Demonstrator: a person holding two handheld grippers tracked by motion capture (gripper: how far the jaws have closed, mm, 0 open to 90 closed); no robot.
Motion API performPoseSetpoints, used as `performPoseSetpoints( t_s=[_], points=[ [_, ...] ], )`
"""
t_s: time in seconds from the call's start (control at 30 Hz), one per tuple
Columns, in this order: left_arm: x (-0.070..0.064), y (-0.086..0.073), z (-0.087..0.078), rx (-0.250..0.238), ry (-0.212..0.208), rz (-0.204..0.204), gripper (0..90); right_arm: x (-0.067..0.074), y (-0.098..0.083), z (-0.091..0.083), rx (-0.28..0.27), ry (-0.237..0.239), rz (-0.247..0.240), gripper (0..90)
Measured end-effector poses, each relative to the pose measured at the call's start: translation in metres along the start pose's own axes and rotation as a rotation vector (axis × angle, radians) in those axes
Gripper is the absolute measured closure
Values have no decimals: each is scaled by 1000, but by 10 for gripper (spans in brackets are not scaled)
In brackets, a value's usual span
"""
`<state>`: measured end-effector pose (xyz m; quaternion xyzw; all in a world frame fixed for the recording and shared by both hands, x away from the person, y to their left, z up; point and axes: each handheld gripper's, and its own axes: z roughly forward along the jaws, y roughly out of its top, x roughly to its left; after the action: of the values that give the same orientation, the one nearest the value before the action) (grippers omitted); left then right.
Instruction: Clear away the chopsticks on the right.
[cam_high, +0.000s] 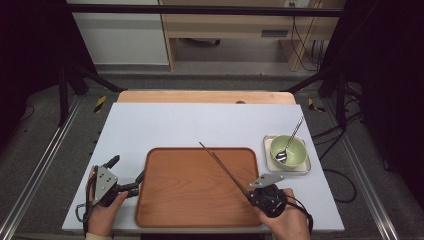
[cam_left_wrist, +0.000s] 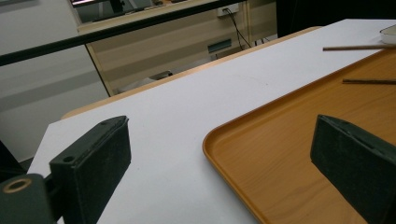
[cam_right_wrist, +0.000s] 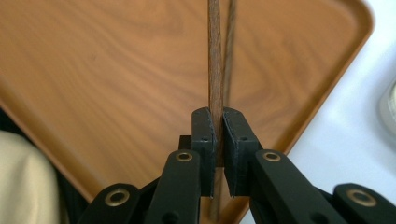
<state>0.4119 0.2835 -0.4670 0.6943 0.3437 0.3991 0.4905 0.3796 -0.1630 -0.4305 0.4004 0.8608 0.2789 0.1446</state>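
A pair of dark wooden chopsticks (cam_high: 225, 169) (cam_right_wrist: 215, 56) slants over the brown wooden tray (cam_high: 190, 200) (cam_right_wrist: 93, 70) from its back edge toward its front right. My right gripper (cam_high: 251, 192) (cam_right_wrist: 218, 135) is shut on their near end, jaws pressed against the sticks, above the tray's right part. The left gripper (cam_high: 131, 176) (cam_left_wrist: 219, 154) rests on the white table at the tray's left edge with its jaws wide apart and nothing between them; the tray's corner (cam_left_wrist: 219, 140) lies between its fingers' line of sight. The chopstick tips (cam_left_wrist: 355, 48) show far off.
A green bowl (cam_high: 288, 151) with a metal spoon (cam_high: 288, 142) in it stands on a small steel tray (cam_high: 306, 167) to the right of the wooden tray. The white tabletop (cam_high: 190, 125) lies behind; dark frame posts flank the table.
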Motion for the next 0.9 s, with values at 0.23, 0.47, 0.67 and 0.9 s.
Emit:
performPoseSetpoints(
  t_s=[0.23,0.47,0.67,0.9],
  points=[
    [-1,0,0,1,-1,0,46,7,-12,5,79,12,25,842],
    [-1,1,-1,-5,-1,0,46,8,-17,12,106,20,37,839],
    [0,0,0,-4,0,-3,46,6,-18,12,61,25,41,696],
    [0,1,-1,-6,-4,-5,46,-4,-12,13,-76,25,33,556]
  ],
)
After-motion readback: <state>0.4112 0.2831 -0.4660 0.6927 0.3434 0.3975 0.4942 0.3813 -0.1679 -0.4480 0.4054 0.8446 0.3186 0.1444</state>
